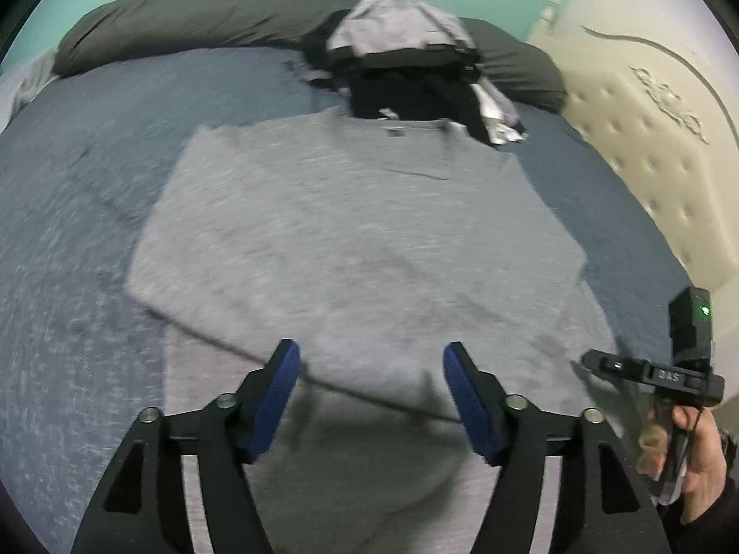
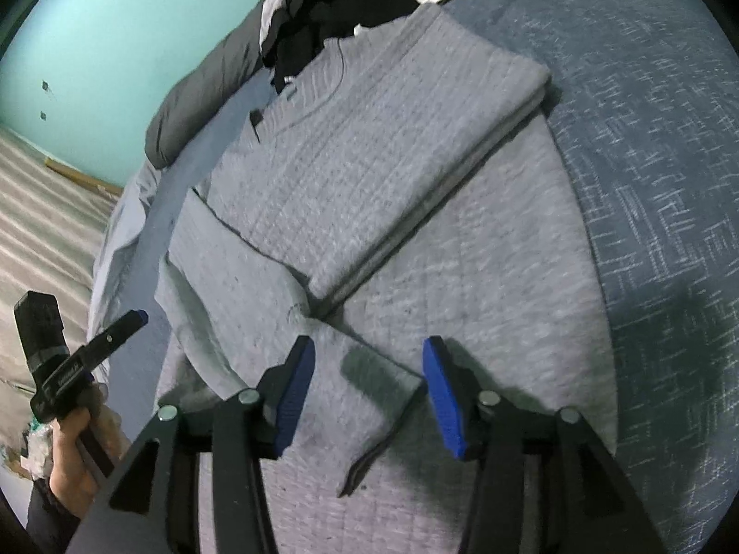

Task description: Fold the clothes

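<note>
A grey knit sweater (image 1: 360,231) lies flat on the blue bed, collar at the far end, one side folded over the body; it also shows in the right wrist view (image 2: 378,175), with a sleeve (image 2: 258,314) folded across near the hem. My left gripper (image 1: 369,364) is open and empty, hovering above the sweater's lower part. My right gripper (image 2: 369,369) is open and empty above the hem and sleeve cuff. The right gripper also shows in the left wrist view (image 1: 646,369), and the left gripper in the right wrist view (image 2: 92,346).
A pile of dark and light clothes (image 1: 415,64) lies beyond the collar, against a dark grey pillow roll (image 1: 184,23). The blue patterned bedspread (image 1: 69,231) surrounds the sweater. A cream tufted headboard (image 1: 656,138) stands at the right. Striped floor (image 2: 41,212) lies off the bed edge.
</note>
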Demonstrator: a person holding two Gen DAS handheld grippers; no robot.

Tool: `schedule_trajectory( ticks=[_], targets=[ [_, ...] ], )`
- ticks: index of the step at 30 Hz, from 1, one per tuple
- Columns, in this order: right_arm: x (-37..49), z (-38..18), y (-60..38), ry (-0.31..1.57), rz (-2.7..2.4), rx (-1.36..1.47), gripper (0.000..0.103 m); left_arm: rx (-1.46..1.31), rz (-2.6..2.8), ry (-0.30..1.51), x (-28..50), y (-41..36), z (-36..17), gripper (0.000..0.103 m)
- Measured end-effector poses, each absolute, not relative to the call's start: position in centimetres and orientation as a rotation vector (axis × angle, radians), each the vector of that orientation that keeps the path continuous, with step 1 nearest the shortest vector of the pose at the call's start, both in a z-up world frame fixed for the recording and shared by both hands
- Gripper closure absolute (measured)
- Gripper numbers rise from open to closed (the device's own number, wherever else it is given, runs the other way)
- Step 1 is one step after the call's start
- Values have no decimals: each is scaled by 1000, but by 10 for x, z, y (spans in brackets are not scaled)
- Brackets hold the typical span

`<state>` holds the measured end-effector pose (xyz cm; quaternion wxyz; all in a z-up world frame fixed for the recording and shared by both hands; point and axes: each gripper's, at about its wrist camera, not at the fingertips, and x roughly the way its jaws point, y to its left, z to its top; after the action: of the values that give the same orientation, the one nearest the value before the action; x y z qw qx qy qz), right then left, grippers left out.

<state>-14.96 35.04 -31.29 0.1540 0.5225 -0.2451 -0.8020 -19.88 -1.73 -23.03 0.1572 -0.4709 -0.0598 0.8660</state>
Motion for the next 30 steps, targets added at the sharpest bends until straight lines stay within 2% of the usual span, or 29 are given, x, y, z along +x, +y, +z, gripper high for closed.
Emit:
schedule_trajectory(
  ticks=[4,8,11,21,25,26,30],
  targets=[
    [-148,-315,346,-651,-2298,1526,53,-1368,2503,-221,-204,-39,-239,17],
    [-148,-318,347,-660,-2294,1534,53,-1389,2518,-233,-206,-50,-248,15],
    [-148,-317,348,-653,-2295,1534,53,-1418,2521,-268,-208,-58,-255,4],
    [-146,-315,344,-610,-2287,1523,55,-1481,2551,-353,-216,-83,-265,4],
    [-144,-314,340,-561,-2281,1524,71,-1490,2561,-359,-216,-91,-264,4],
    [-145,-314,340,-563,-2280,1523,80,-1488,2564,-353,-216,-91,-263,4],
    [-143,-311,340,-563,-2287,1499,94,-1477,2570,-325,-215,-89,-261,4]
  ],
)
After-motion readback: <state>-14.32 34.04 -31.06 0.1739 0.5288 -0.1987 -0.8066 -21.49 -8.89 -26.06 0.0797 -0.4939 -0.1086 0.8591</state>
